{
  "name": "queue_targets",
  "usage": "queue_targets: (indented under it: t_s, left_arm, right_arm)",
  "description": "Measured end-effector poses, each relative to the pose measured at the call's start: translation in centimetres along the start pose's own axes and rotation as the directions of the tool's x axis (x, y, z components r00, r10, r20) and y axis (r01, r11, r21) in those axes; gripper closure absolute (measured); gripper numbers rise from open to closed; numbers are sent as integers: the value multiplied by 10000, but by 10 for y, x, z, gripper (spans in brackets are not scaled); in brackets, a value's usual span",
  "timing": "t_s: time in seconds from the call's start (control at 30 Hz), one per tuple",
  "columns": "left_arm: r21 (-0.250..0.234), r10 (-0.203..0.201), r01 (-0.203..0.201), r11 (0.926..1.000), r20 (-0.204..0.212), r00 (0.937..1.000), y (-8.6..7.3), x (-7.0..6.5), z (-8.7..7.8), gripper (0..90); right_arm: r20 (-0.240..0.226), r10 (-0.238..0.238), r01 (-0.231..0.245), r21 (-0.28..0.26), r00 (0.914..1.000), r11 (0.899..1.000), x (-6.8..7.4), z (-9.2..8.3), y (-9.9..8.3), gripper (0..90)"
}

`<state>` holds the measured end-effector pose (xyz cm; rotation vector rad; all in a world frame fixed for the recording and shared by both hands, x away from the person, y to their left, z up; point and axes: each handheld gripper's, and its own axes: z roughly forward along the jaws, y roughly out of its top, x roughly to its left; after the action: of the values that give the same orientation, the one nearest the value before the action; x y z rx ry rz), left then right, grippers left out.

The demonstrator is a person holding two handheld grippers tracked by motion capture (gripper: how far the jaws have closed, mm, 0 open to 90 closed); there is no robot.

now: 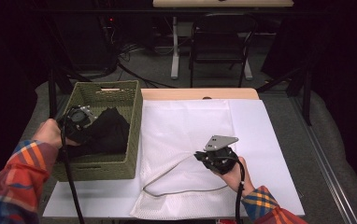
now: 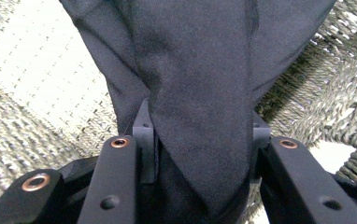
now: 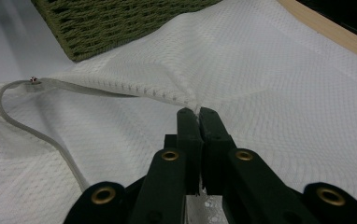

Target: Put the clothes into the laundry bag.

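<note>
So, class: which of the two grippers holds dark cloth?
The left gripper, over the green basket, is shut on black cloth; the right gripper pinches the white mesh bag.

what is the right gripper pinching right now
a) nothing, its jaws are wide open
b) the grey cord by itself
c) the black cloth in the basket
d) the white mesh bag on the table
d: in the right gripper view the right gripper has its jaws shut on a raised fold of the white mesh bag, while the black cloth hangs in the left gripper over the basket.
</note>
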<state>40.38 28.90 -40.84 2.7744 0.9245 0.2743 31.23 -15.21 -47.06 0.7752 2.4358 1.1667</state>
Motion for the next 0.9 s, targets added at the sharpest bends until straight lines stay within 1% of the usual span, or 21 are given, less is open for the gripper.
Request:
queue_targets:
  t_s: [0.23,0.27,0.3,0.43,0.47,0.53,0.57,0.8,0.83,0.9]
  left_arm:
    - [-92,-49,48,9999,-87,10000,0,-1,-15,610]
    - [-141,-103,101,9998,-78,9999,0,-1,-16,610]
    - [-115,-62,61,9999,-87,9999,0,-1,-18,610]
    - [-178,-152,150,9997,-129,9998,0,-1,-26,610]
    - [-255,-142,138,9996,-158,9998,-1,-1,-27,610]
    - [-167,-145,143,9998,-165,9998,0,-1,-31,610]
    - [-237,-134,130,9996,-177,9998,0,-2,-32,610]
    - [-284,-121,116,9995,-191,9997,-1,-3,-42,610]
    - [-267,-56,51,9996,-185,9998,-1,-4,-45,610]
    - [-311,-121,116,9994,-186,9998,0,-5,-48,610]
  right_arm:
    - [4,15,-15,-5,10000,10000,0,0,0,885]
    - [6,19,-19,-10,10000,10000,0,0,0,885]
    - [8,19,-19,-15,10000,10000,0,0,0,885]
    - [10,16,-16,-7,10000,10000,0,0,0,885]
    - [4,22,-22,-6,10000,10000,0,0,0,885]
    - [1,5,-5,-12,10000,10000,0,0,0,885]
    - [0,5,-5,-14,10000,10000,0,0,0,885]
    - [8,25,-25,-14,10000,10000,1,0,0,885]
    - [2,8,-8,-10,10000,10000,1,0,0,885]
    - [3,12,-12,-11,10000,10000,1,0,0,885]
